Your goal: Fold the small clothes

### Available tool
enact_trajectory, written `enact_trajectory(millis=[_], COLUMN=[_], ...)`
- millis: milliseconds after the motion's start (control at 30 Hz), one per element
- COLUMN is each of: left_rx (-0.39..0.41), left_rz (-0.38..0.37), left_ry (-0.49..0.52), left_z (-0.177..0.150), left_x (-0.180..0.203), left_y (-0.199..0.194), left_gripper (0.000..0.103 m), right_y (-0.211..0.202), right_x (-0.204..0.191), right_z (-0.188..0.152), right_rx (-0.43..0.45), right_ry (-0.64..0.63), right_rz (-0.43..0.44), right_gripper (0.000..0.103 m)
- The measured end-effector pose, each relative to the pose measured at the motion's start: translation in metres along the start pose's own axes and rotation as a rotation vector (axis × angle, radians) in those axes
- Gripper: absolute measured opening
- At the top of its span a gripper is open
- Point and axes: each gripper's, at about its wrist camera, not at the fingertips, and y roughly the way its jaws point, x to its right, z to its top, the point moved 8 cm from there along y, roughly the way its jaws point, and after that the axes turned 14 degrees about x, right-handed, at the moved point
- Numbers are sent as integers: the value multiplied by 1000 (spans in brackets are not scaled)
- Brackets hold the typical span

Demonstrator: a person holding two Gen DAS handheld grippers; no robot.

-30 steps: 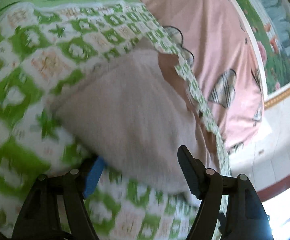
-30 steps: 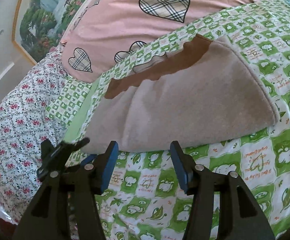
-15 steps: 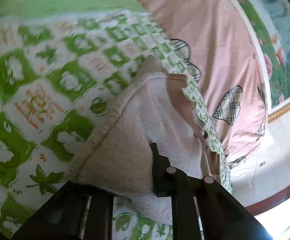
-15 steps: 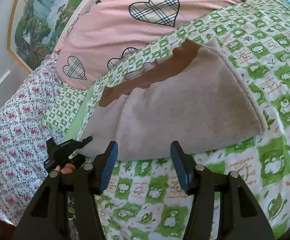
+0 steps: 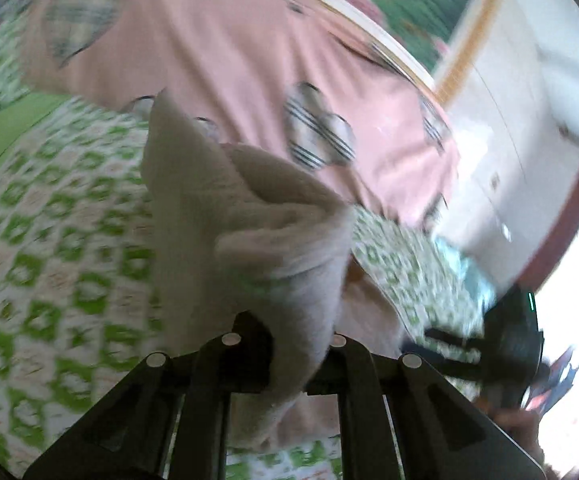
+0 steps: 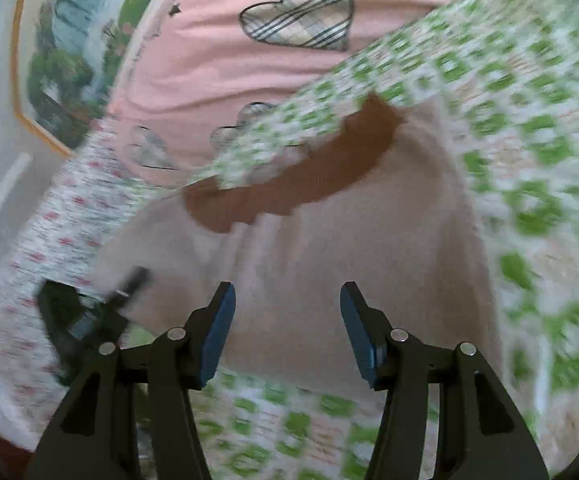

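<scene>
The left gripper (image 5: 289, 360), pinching the fuzzy beige garment (image 5: 249, 220), should probably carry its corner toward two o'clock; the right gripper (image 6: 285, 320), jaws just widened, holds nothing.

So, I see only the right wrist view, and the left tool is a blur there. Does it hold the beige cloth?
Observer: Yes. The left tool has just been closing and is shut on an edge of the beige cloth.
Operator: Does that edge lie flat on the bedspread?
Observer: No. It stands bunched up in front of the tool, raised above the green bedspread.
</scene>
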Motion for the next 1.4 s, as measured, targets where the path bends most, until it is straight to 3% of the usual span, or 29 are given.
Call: enact_trajectory(millis=[67,233,400,467,533,733,833,1067,1267,1400], left_rx=[-36,-125,-141,-139,-139,-119,-153,-280,-301,-340], left_rz=[-21,-49,-49,-50,-55,-148,-204,-222,-212,-248], left_ry=[37,89,126,131,148,196,177,176,179,187], left_z=[-15,-51,-64,-62,-59,-48,-64,-122,-127,-133], left_x=[18,43,51,53,56,96,118,140,141,147], left_y=[13,40,43,42,42,46,59,88,94,78], left_gripper=[9,9,9,9,8,8,8,8,9,22], right_y=[18,71,135,156,166,119,89,67,67,60], right_x=[-4,-13,-17,-13,-15,-43,-23,51,56,67], right_z=[8,16,19,18,26,67,80,75,79,77], right_rx=[-46,-160,-252,-274,-257,-90,-41,-89,-80,-71], right_ry=[71,119,80,36,6,-183,-256,-295,-336,-367], right_rz=[94,177,137,72,49,53,-48,-244,-241,-291], right_gripper=[79,80,78,30,21,17,17,17,17,17])
